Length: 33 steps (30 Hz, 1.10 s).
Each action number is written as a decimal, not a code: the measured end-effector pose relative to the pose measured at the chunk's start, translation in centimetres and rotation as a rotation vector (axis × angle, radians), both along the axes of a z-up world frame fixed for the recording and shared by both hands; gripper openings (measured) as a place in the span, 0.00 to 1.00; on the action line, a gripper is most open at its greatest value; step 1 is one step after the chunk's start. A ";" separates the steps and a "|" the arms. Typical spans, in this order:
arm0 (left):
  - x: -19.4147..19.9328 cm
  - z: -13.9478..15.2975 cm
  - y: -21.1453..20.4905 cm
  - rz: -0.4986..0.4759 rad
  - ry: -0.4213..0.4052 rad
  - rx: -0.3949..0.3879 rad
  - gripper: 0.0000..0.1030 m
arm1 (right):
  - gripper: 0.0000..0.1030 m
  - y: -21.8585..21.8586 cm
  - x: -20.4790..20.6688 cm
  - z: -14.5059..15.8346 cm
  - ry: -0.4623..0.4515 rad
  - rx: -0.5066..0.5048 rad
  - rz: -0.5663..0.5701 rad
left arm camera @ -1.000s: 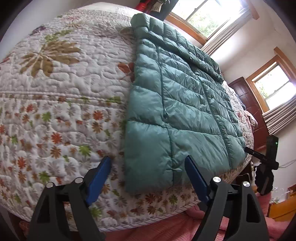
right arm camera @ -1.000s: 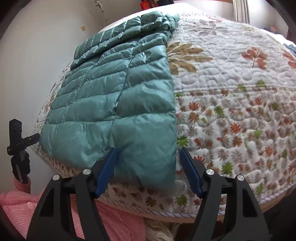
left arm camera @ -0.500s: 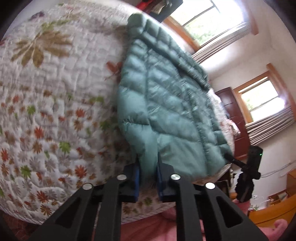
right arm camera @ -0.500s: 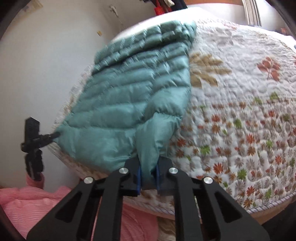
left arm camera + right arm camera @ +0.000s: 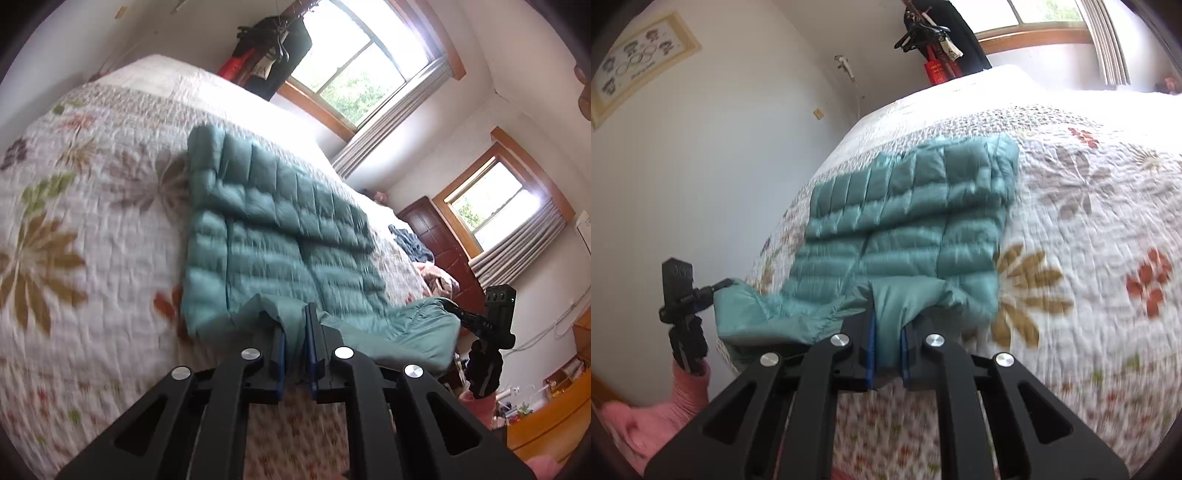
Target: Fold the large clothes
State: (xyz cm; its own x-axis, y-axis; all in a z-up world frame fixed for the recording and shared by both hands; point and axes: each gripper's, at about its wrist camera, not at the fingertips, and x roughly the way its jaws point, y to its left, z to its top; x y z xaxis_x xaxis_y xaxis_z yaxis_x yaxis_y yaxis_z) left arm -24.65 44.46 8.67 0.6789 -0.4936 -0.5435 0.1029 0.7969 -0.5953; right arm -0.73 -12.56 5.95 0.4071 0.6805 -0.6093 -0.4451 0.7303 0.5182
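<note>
A teal quilted puffer jacket (image 5: pixel 280 236) lies on a bed, spread over a white quilt (image 5: pixel 92 206) printed with leaves and flowers in brown, green, red and orange. Its far part lies flat, with a sleeve folded across the top. Its near hem is lifted off the quilt and bunched, held at two spots.

In the left wrist view, the left tongs (image 5: pixel 295 354) are closed almost completely, their blue-lined fingers pinching a fold of the jacket's hem between them. To the right in this view, the right tongs (image 5: pixel 460 315) grip the other raised corner of the hem, with a pink sleeve (image 5: pixel 476 400) just below them.

In the right wrist view, the right tongs (image 5: pixel 886 354) are likewise nearly closed on a bunched fold of the jacket (image 5: pixel 908 221). At the left of this view the left tongs (image 5: pixel 718 288) hold the far corner of the hem, above a pink sleeve (image 5: pixel 690 387). The quilt (image 5: pixel 1089 258) fills the right side.

Beyond the bed stand white walls. Dark clothes on hangers (image 5: pixel 273 44) hang beside a wood-framed window (image 5: pixel 354 70) with grey curtains. A second window (image 5: pixel 495 203) and a dark wooden cabinet (image 5: pixel 439 236) sit further right. More clothes (image 5: pixel 413 247) lie heaped at the bed's far side. A framed picture (image 5: pixel 639 62) hangs on the wall in the right wrist view. Parts of both views are blurred.
</note>
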 end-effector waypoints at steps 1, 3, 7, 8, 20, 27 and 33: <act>1.2 0.2 0.4 0.008 -0.004 -0.004 0.09 | 0.08 0.0 1.1 0.1 0.006 0.004 -0.004; 3.1 0.3 1.2 0.022 -0.005 -0.010 0.09 | 0.08 0.4 3.9 0.0 0.029 0.015 -0.014; 8.1 -0.3 2.4 0.038 0.016 -0.025 0.09 | 0.08 1.3 9.3 -1.0 0.092 0.024 -0.025; 9.1 -0.6 2.5 0.041 0.024 -0.027 0.09 | 0.08 1.6 10.7 -1.5 0.111 0.026 -0.030; 18.9 -5.1 4.3 0.088 0.144 -0.030 0.09 | 0.09 2.6 20.2 -7.0 0.263 0.024 -0.077; 18.4 -4.4 5.9 0.113 0.122 -0.108 0.22 | 0.62 0.5 20.0 -6.0 0.204 0.060 -0.138; 14.5 -1.7 6.3 0.186 -0.001 0.032 0.55 | 0.69 -1.9 17.7 -4.2 0.094 0.061 -0.144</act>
State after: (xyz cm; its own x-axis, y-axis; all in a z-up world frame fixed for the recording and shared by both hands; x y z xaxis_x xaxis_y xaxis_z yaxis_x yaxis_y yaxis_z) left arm -10.19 50.77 6.99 0.7574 -0.3423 -0.5560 -0.0470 0.8208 -0.5693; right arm 17.00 -14.48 1.73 0.4458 0.6564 -0.6086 -0.2857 0.7487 0.5982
